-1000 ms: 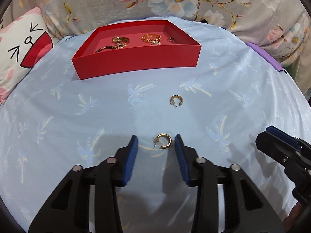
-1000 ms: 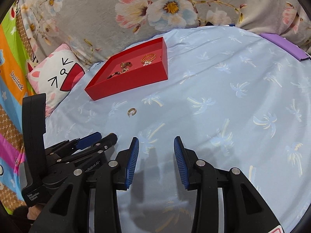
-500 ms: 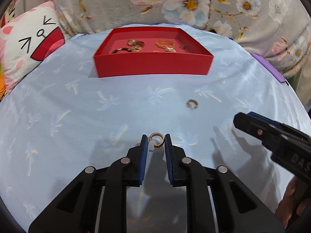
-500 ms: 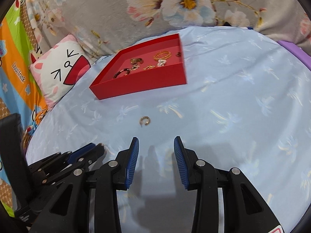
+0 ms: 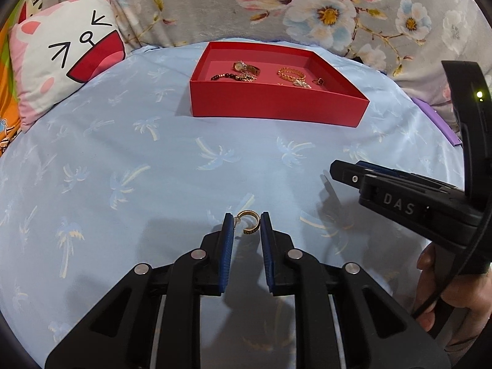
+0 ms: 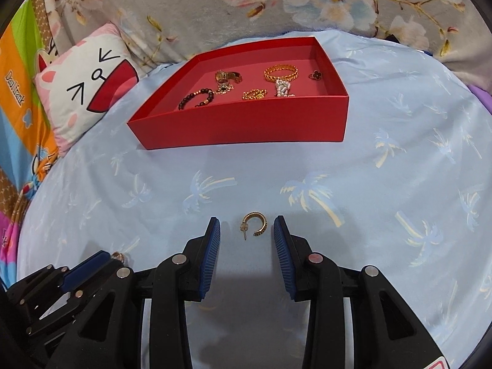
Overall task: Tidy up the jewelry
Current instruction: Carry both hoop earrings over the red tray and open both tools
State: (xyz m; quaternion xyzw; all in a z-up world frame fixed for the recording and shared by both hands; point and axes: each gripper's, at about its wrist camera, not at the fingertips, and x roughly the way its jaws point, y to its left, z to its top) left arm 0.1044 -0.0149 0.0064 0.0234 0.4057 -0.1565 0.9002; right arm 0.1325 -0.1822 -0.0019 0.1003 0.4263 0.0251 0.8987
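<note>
My left gripper (image 5: 246, 223) is shut on a gold hoop earring (image 5: 248, 222), held at the fingertips just above the blue sheet. In the right wrist view that gripper (image 6: 106, 256) shows at lower left with the earring (image 6: 118, 256) at its tip. My right gripper (image 6: 246, 227) is open, its jaws on either side of a second gold hoop earring (image 6: 255, 224) that lies on the sheet. It also shows in the left wrist view (image 5: 347, 173). A red tray (image 5: 276, 104) at the back holds a watch (image 5: 246, 67), a bead bracelet (image 6: 196, 98), a gold bangle (image 6: 281, 72) and a ring (image 6: 315, 75).
A cat-face pillow (image 5: 64, 58) lies at the back left. Floral fabric (image 5: 307, 3) rises behind the tray (image 6: 240, 126). A purple strip (image 5: 436, 120) lies at the right edge of the blue palm-print sheet (image 5: 123, 169).
My left gripper closed on the near earring and lifted it slightly. My right gripper moved forward and left until its open jaws straddle the second earring.
</note>
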